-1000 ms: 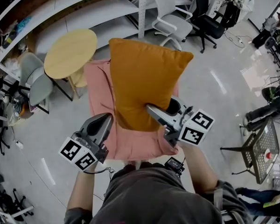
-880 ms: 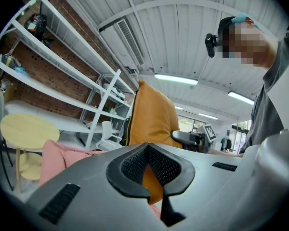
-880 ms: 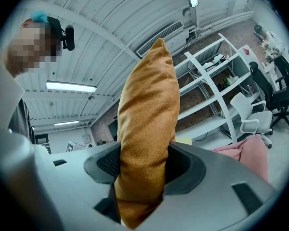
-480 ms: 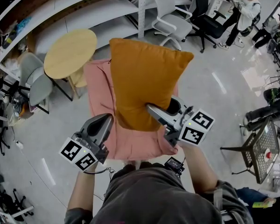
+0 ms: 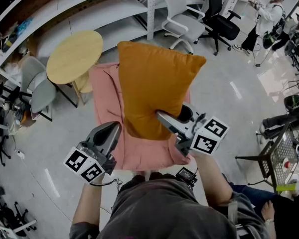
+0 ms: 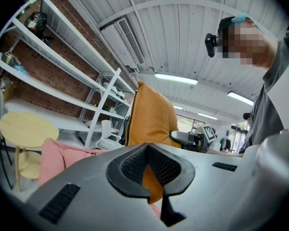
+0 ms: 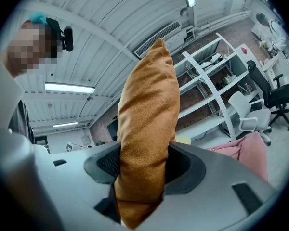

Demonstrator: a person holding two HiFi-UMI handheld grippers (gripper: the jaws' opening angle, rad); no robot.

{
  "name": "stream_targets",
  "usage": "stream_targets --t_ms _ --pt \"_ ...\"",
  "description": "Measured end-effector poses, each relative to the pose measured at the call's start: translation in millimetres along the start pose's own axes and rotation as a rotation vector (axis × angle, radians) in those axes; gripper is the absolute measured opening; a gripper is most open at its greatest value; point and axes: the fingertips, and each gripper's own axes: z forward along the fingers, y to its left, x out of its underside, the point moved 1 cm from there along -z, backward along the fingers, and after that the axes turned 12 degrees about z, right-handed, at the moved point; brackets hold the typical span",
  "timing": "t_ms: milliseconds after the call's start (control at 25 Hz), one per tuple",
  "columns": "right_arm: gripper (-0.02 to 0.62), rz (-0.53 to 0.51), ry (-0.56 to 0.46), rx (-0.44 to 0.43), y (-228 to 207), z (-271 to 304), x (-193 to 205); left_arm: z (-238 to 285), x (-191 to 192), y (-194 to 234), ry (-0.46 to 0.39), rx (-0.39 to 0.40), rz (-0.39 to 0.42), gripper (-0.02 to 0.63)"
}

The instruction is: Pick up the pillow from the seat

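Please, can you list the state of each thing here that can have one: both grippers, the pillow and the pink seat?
Right gripper: shut on the pillow, pointing level.
Left gripper: jaws together, nothing between them.
Pillow: upright, clamped near its lower edge.
Pink seat: partly hidden behind the pillow; whether the pillow touches it cannot be told.
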Motion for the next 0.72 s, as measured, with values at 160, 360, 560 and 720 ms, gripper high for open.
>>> stream_targets --t_ms 160,360,560,720 --pt "0.235 0.007 0.003 0.004 -2 0 2 0 2 0 0.004 0.002 -0.004 0.009" --pt "0.235 0.018 0.007 0.007 -5 2 4 1 3 1 0.008 0.004 -0.010 0.009" --pt "0.235 0.028 0.009 0.012 -10 7 8 2 7 8 0.008 0.007 -0.016 0.009" --pt "0.236 0.030 0.006 0.016 -7 17 2 1 2 16 0.008 0.011 -0.020 0.009"
